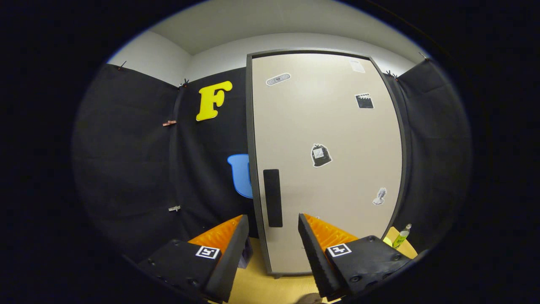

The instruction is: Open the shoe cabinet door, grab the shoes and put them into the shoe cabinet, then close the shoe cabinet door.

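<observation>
the task looks to be at its very start. the shoe cabinet (325, 164) stands upright ahead with its door (337, 139) flat against the frame, so the door is not yet opened. the dark handle (273, 197) is a tall narrow strip near the door's left edge, just beyond the fingertips and lined up with the gap between them. the claw (272, 223) is wide open and holds nothing, its two fingers well apart and not touching the door. the shoes cannot be made out from here. a green bottle (401, 236) sits low by the cabinet's right side on the wooden floor (257, 283). everything is left, by my reading: pull the door open, fetch the shoes, set them inside, shut the door.
</observation>
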`<state>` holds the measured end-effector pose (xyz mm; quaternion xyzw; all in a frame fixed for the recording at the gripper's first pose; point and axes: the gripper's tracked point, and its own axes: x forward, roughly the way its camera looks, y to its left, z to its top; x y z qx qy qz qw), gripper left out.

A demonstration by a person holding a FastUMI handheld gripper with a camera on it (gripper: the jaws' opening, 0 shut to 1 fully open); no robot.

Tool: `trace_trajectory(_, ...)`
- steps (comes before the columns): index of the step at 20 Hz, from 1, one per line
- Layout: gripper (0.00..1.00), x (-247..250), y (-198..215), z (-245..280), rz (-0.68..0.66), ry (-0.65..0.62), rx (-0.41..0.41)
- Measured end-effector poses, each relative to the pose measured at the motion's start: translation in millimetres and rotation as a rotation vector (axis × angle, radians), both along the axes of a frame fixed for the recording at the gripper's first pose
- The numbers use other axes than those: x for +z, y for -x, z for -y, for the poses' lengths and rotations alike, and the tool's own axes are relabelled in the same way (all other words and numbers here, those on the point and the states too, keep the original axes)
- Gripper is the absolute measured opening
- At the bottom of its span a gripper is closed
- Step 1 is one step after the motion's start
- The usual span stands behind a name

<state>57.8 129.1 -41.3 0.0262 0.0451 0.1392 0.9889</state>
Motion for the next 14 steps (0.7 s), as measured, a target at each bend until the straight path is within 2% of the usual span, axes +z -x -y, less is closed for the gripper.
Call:
trace_trajectory(7, 0.77, -32.4, -75.7, -22.8, -0.041, 0.030, -0.071)
trace_trajectory(14, 0.77, -50.1, -106.4, -23.4, -0.058, 0.057, -0.109)
